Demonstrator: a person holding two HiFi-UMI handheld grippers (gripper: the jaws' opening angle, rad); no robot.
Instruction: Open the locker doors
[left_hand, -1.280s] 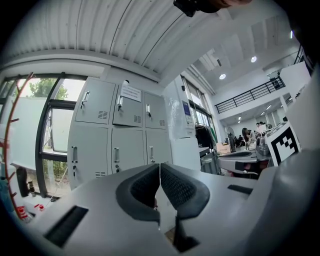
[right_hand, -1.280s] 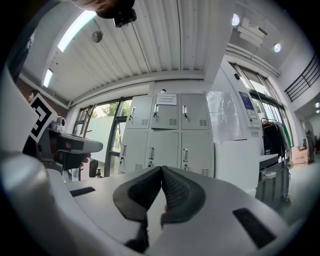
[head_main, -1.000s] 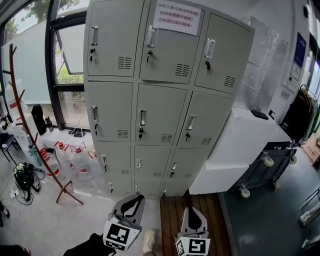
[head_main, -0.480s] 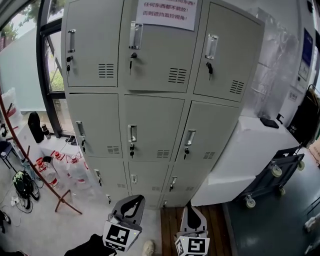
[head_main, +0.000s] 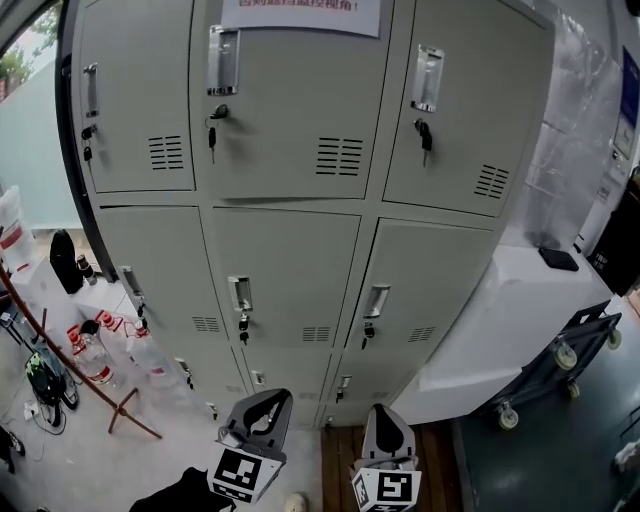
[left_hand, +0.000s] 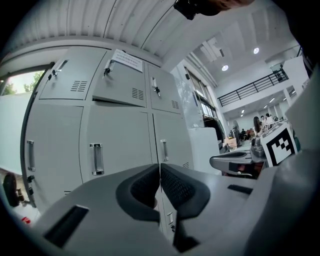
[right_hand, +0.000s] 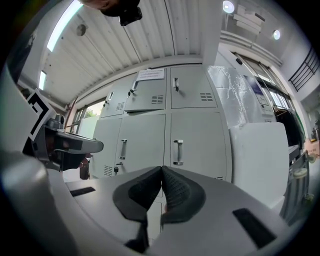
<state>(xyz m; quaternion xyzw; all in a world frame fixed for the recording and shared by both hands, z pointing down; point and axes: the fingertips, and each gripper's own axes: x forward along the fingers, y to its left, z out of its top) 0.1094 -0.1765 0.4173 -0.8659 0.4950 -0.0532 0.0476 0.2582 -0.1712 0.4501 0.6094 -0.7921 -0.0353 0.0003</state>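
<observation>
- We see the lockers (head_main: 300, 200) filling the upper and middle part of the head view. They form a grey bank three columns wide, and every door in sight is shut.
- Each door has a metal handle (head_main: 240, 293) with a lock under it, and keys (head_main: 211, 135) hang from several of the locks.
- A paper notice (head_main: 300, 15) is stuck on the top centre door, at the upper edge of the frame.
- The left gripper (head_main: 268, 398) sits at the lower centre of the head view, apart from the lockers. In its own view the jaws are pressed together with nothing between them.
- The right gripper (head_main: 386, 410) is just to its right. Its jaws also meet tip to tip and are empty.
- Both grippers point at the lockers and touch no door.
- A white cabinet (head_main: 500, 300) stands against the lockers' right side, with a dark wheeled cart (head_main: 560, 345) beside it at the right of the frame.
- At the lower left, water bottles (head_main: 150, 355) stand on the floor by the lockers.
</observation>
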